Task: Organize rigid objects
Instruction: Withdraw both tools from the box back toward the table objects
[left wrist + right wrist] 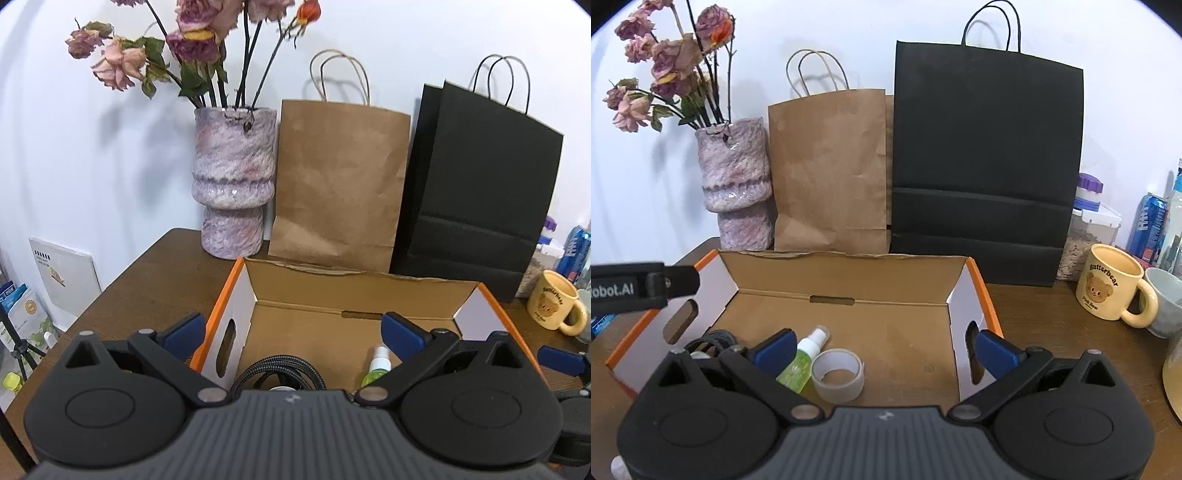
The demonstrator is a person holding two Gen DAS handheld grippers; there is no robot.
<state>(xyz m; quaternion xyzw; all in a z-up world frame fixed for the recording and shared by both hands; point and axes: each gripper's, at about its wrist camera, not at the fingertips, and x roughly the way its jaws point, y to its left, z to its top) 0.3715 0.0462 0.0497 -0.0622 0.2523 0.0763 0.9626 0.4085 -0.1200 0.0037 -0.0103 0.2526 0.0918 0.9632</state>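
An open cardboard box point(354, 284) point(849, 266) with orange edges sits on the brown table. On its floor lie a green spray bottle point(803, 360) point(377, 365), a roll of clear tape point(837, 374) and a coiled black braided cable point(277, 369) point(713, 339). My left gripper point(291, 332) hovers open over the box's left half, nothing between its blue pads. My right gripper point(884, 350) stands open over the box's right half, the bottle and tape lying below it, untouched. The left gripper's body point(635, 286) shows at the left edge of the right wrist view.
Behind the box stand a mottled purple vase point(234, 184) of dried roses, a brown paper bag point(340, 177) and a black paper bag point(480, 184). A yellow bear mug point(1112, 288), a grey cup point(1167, 302), a blue can point(1148, 225) and a jar stand at right.
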